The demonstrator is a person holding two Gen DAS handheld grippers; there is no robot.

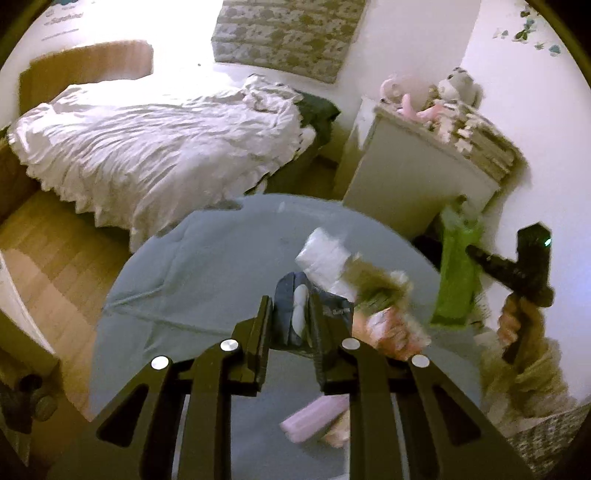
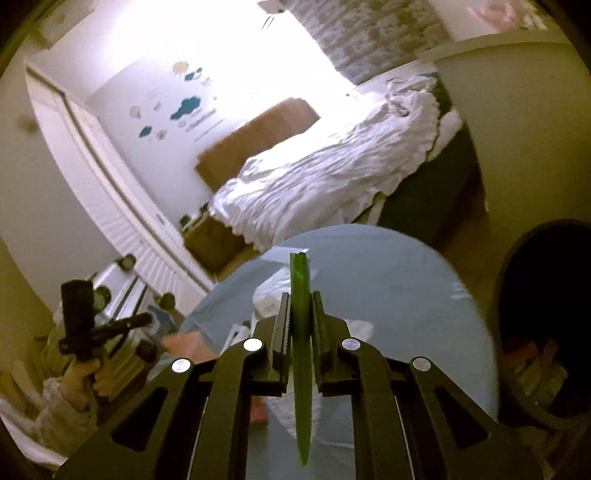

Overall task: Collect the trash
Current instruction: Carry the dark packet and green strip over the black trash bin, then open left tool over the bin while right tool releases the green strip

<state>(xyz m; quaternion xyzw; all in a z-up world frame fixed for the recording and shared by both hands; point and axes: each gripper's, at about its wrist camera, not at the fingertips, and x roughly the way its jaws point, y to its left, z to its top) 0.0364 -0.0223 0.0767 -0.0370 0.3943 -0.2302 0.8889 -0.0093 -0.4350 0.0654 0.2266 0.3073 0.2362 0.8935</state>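
Both claws clamp trash: left claw (image 1: 290,319) a dark packet (image 1: 291,295), right claw (image 2: 301,317) a green wrapper (image 2: 301,332).

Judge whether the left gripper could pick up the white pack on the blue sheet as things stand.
Probably not: the left gripper is already shut on a dark blue pouch, though the white pack lies uncovered just beyond.

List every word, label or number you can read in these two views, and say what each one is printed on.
"Sunshine": partial and blurred, on the wall decal above the bed's headboard, left wrist view.
Small white print on the dark blue packet held in the left gripper: too blurred to read.
Wall stickers with clouds in the right wrist view: lettering too small to read.
Green wrapper in the right gripper: no print visible.
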